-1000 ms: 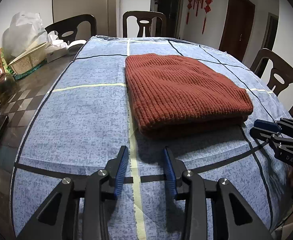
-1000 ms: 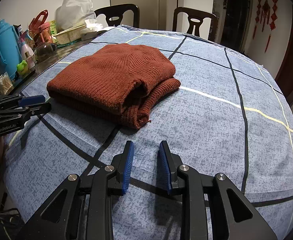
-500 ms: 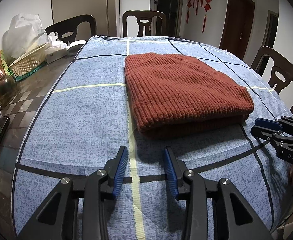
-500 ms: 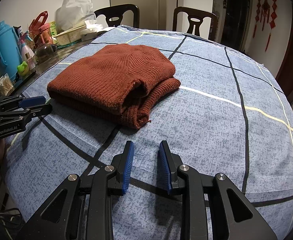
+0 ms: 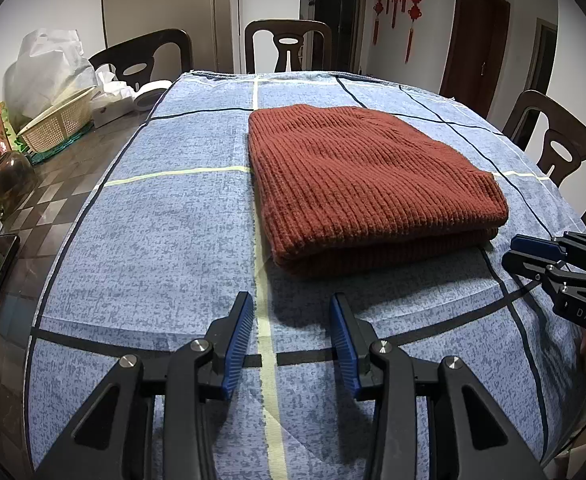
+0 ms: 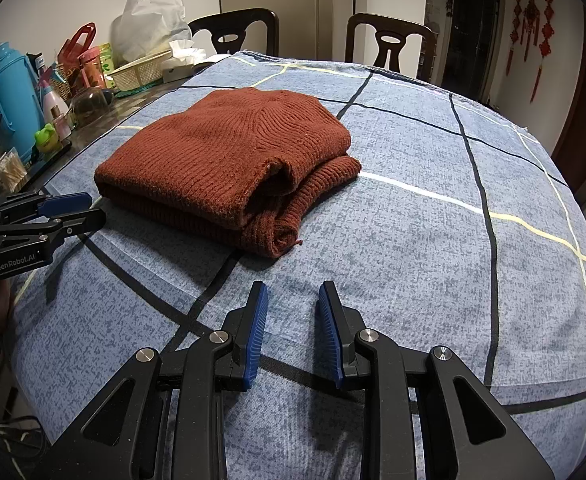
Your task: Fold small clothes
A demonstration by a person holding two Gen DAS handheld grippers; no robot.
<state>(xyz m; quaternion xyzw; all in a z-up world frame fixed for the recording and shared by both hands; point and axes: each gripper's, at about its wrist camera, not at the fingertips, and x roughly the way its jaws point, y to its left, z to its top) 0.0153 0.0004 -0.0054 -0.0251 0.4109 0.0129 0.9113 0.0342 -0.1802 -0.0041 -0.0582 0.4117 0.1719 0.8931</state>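
Observation:
A rust-red knitted sweater (image 5: 369, 184) lies folded into a thick rectangle on the blue checked tablecloth (image 5: 165, 232); it also shows in the right wrist view (image 6: 229, 164). My left gripper (image 5: 291, 304) is open and empty, hovering just short of the sweater's near edge. My right gripper (image 6: 293, 292) is open and empty, a little back from the sweater's folded corner. Each gripper shows at the edge of the other's view: the right gripper (image 5: 533, 252), the left gripper (image 6: 69, 208).
Dark wooden chairs (image 5: 289, 44) stand around the table. On the bare table part to the left are a woven basket (image 5: 59, 122), a white plastic bag (image 6: 153, 20), a blue flask (image 6: 9, 92) and several bottles and jars.
Almost nothing differs. Both grippers stay open and hold nearly still; the sweater has not moved.

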